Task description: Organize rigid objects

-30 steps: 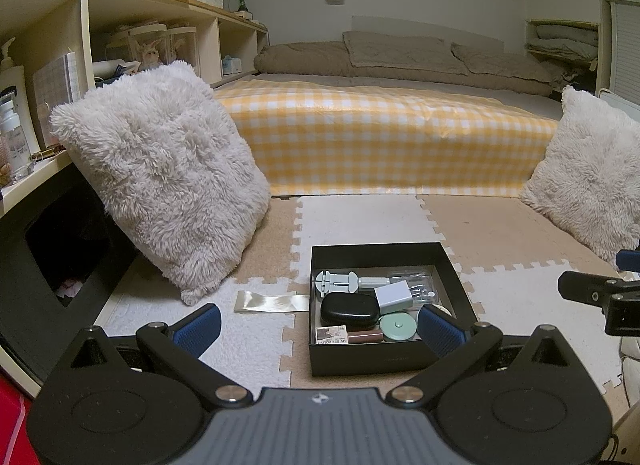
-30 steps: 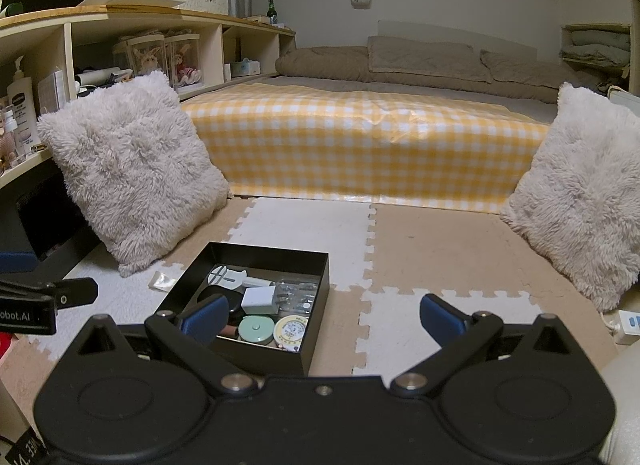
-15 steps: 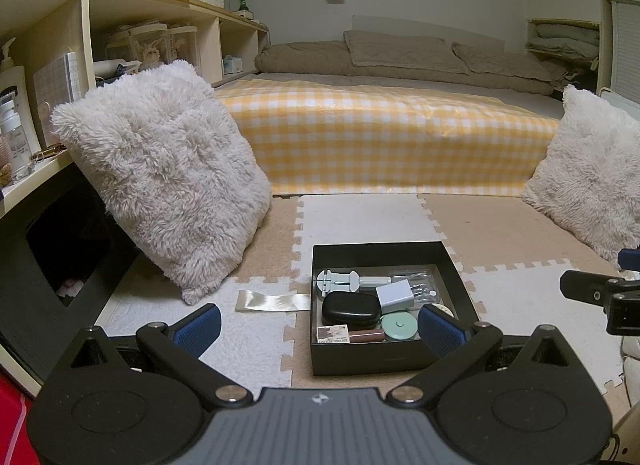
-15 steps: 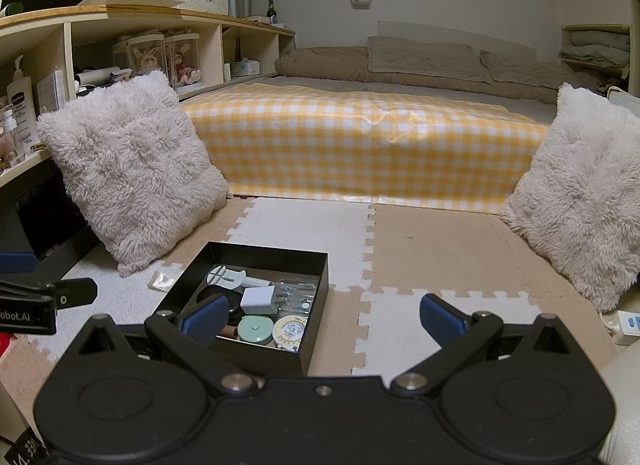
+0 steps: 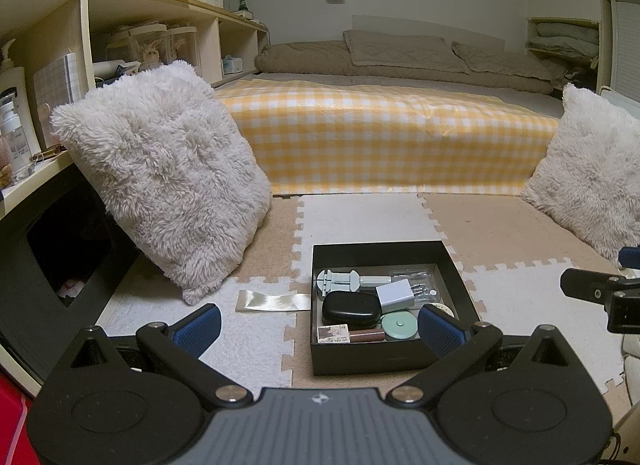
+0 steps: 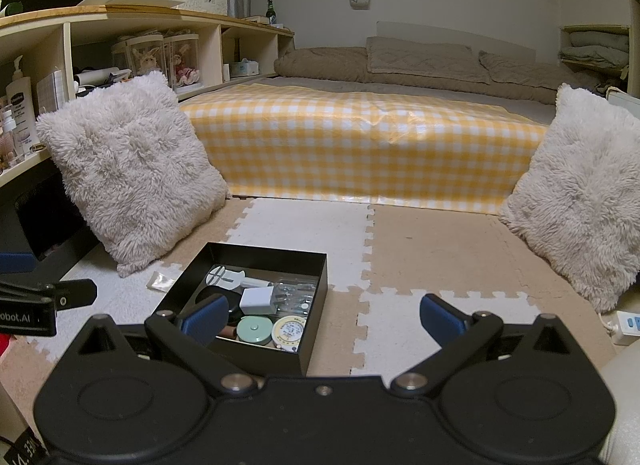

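A black open box (image 5: 384,359) (image 6: 312,353) sits on the foam floor mat. Inside lie a black case (image 5: 350,308), a white charger plug (image 5: 394,292) (image 6: 256,300), a mint round tin (image 5: 399,325) (image 6: 252,329), a pale green tool (image 5: 338,280), a small labelled nail polish box (image 5: 333,333), a brown tube (image 5: 367,335) and a cream round tin (image 6: 289,329). My left gripper (image 5: 318,325) hovers open just in front of the box, nothing between its fingers. My right gripper (image 6: 322,317) is open too, to the box's right and near side, holding nothing.
A gold ribbon strip (image 5: 274,300) lies on the mat left of the box. Fluffy cushions (image 5: 160,169) (image 6: 576,189) lean at left and right. A yellow checked bed (image 5: 384,145) lies behind, shelves (image 5: 48,65) along the left. A white power strip (image 6: 626,323) sits far right.
Both grippers have barely shifted; the box sits a touch lower and nearer in the right wrist view. Nothing was picked up or released.
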A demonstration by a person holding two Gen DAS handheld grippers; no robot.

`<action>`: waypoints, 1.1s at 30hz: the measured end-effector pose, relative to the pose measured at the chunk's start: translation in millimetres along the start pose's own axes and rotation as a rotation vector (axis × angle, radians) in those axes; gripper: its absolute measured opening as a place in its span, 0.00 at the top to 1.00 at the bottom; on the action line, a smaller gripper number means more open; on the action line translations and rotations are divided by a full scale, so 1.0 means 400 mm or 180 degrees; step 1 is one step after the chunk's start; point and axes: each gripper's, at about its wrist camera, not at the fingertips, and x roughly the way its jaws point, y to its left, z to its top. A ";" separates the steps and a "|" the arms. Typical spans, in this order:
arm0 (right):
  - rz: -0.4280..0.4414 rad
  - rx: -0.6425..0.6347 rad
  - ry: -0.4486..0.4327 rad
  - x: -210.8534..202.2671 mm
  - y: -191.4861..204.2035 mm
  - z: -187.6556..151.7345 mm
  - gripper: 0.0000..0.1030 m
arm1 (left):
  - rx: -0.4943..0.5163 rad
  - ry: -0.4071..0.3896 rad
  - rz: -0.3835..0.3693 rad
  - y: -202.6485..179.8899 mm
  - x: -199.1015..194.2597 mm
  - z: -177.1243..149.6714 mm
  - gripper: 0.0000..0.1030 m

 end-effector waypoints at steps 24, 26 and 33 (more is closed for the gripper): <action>0.0003 -0.0002 -0.0003 0.000 -0.002 0.000 0.00 | 0.0006 0.0000 0.0003 -0.002 0.000 -0.001 0.00; 0.0003 -0.0003 -0.0002 0.000 -0.002 -0.001 0.00 | 0.0005 0.0000 0.0003 -0.003 0.000 -0.001 0.00; 0.0003 -0.0003 -0.0002 0.000 -0.003 -0.001 0.00 | 0.0004 -0.0004 0.0006 0.007 -0.001 0.001 0.00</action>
